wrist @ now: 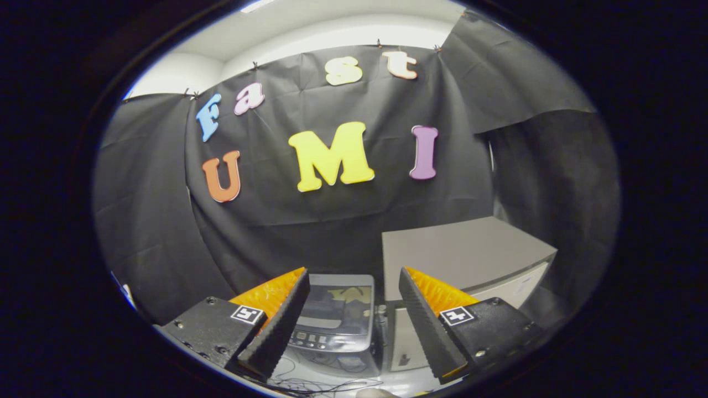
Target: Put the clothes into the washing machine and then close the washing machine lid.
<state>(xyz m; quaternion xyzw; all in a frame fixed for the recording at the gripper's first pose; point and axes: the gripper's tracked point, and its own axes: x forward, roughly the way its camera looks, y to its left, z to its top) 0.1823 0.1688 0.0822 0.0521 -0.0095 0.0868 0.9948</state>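
Two gripper (354, 318) fingers spread (nothing between) above washing machine (336, 315).

Black cloth (343, 232) drapes the booth's back and sides, clipped along its top edge. Above it runs a pale wall and ceiling (332, 22). A grey cabinet (459, 251) stands against the cloth.

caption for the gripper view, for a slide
Open gripper held high, empty, its fingers framing the washing machine below, lid down, beside a grey cabinet.
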